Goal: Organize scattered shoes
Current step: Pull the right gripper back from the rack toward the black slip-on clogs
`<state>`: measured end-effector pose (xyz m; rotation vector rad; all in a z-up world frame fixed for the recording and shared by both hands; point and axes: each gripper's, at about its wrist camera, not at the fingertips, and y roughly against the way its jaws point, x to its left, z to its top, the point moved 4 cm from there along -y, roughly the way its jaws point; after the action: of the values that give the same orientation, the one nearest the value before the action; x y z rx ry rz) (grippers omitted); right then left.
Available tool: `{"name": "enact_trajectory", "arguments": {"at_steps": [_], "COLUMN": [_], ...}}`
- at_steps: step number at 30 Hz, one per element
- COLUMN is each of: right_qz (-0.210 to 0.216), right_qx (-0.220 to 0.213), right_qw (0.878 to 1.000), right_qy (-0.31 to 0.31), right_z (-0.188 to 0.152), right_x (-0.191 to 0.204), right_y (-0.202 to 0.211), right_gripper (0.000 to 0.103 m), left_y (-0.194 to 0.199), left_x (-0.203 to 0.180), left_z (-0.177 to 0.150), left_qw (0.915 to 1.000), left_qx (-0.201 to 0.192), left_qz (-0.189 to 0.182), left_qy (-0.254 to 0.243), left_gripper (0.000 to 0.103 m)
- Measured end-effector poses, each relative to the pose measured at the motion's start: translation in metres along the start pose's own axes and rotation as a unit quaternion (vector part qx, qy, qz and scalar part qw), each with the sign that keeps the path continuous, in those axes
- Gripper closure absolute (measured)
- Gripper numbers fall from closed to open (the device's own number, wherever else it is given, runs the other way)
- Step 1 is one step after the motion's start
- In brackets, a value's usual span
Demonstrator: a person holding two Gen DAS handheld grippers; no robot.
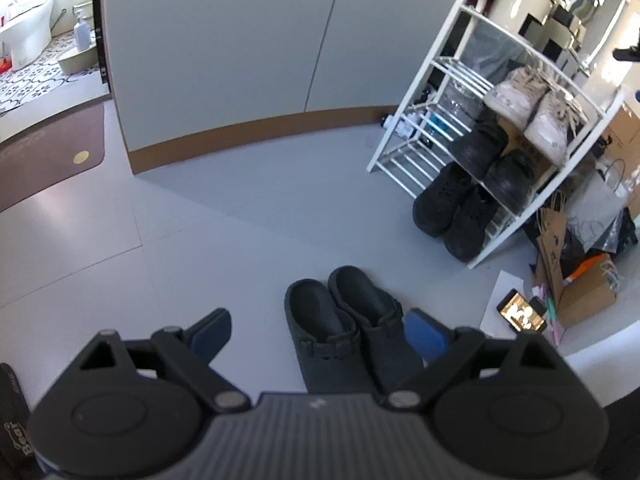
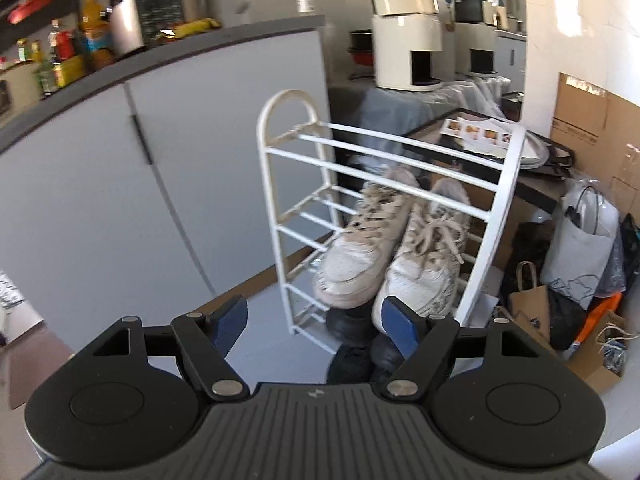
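A pair of black clogs [image 1: 344,332] stands side by side on the grey floor, just ahead of my left gripper [image 1: 320,336], which is open above them with nothing between its fingers. A white wire shoe rack [image 1: 408,160] stands at the right. It holds a pair of cream sneakers [image 1: 528,108] on a middle shelf and two pairs of black shoes [image 1: 460,208] on the lower shelves. In the right wrist view my right gripper [image 2: 316,328] is open and empty, in front of the rack [image 2: 280,216] and just short of the cream sneakers [image 2: 392,256].
Grey cabinet doors [image 1: 240,40] stand behind the rack. Paper bags and a cardboard box [image 1: 576,280] are piled right of the rack, with a lit phone [image 1: 520,314] on the floor. A brown mat [image 1: 48,156] lies at the left by a bathroom doorway.
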<state>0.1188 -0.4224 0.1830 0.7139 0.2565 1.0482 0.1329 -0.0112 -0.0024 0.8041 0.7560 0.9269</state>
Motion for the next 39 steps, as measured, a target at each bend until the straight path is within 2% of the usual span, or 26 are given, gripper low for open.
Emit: {"name": "enact_trajectory", "arguments": {"at_steps": [8,13,16,18,22,26,28,31,34,39], "right_qz": [0.007,-0.001,0.031,0.04,0.032,0.026,0.018,0.033,0.056,0.053], "right_qx": [0.009,-0.007,0.013,0.012,-0.01,-0.013,-0.002,0.036,0.027,0.043], "right_qw": [1.0,1.0,0.999,0.999,0.999,1.0,1.0,0.999,0.998,0.997], "right_qy": [-0.003,0.018,0.004,0.002,-0.003,0.011,0.02,-0.003,0.005,0.036], "right_z": [-0.032,-0.057,-0.082,-0.098,-0.129,-0.169,-0.184,-0.198,-0.203,-0.214], "right_x": [-0.007,-0.015,-0.019,-0.021,-0.026,-0.025,-0.022,-0.015,-0.005,0.005], "right_y": [0.016,0.025,0.028,0.029,0.027,0.016,0.012,0.018,0.031,0.025], "right_gripper": [0.015,0.01,0.009,0.009,0.009,0.009,0.009,0.009,0.009,0.008], "left_y": [0.01,0.018,0.021,0.023,0.026,0.026,0.028,0.028,0.028,0.02], "left_x": [-0.002,-0.015,-0.02,-0.023,-0.032,-0.036,-0.037,-0.036,-0.033,-0.029], "left_z": [-0.012,-0.018,-0.021,-0.022,-0.029,-0.036,-0.04,-0.044,-0.045,-0.033], "left_qw": [1.0,0.9999,0.9999,0.9997,0.9997,0.9997,0.9997,0.9999,0.9997,0.9981], "left_qx": [0.002,-0.004,-0.012,-0.02,-0.023,-0.018,-0.021,-0.013,-0.019,-0.035], "left_qz": [0.003,-0.004,0.004,0.005,0.004,0.013,0.012,0.003,0.005,0.02], "left_qy": [0.002,-0.012,-0.009,-0.01,-0.007,-0.003,0.002,0.007,0.017,0.047], "left_gripper": [0.008,0.007,0.007,0.007,0.005,0.005,0.005,0.005,0.005,0.005]}}
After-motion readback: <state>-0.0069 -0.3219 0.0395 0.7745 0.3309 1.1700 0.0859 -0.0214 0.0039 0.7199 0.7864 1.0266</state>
